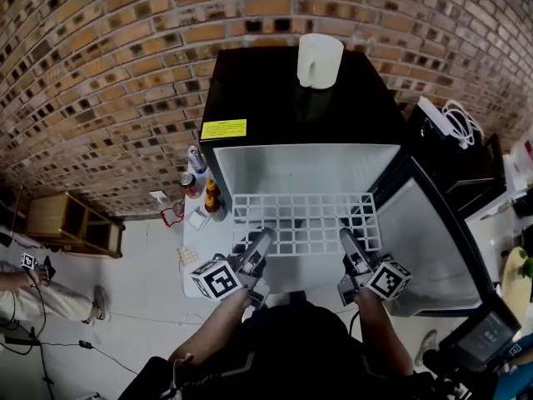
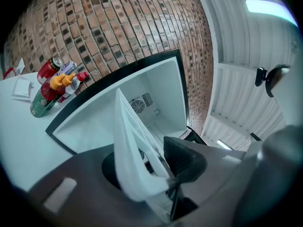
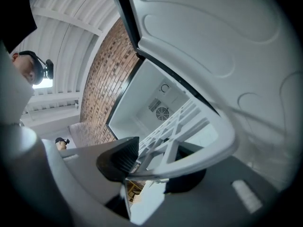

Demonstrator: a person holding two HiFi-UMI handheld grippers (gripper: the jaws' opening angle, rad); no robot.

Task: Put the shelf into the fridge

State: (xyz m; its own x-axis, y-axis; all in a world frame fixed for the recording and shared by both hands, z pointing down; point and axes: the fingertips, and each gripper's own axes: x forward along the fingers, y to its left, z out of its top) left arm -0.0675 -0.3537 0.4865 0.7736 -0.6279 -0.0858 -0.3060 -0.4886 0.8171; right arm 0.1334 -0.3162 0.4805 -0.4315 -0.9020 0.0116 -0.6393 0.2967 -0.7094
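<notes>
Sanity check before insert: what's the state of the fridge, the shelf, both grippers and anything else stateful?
Fridge: door open wide.
Shelf: held level at the fridge opening, not fully in.
Left gripper: shut on the shelf's near edge.
Right gripper: shut on the shelf's near edge.
White jug: upright on top of the fridge.
Bottles and cans: upright beside the fridge.
</notes>
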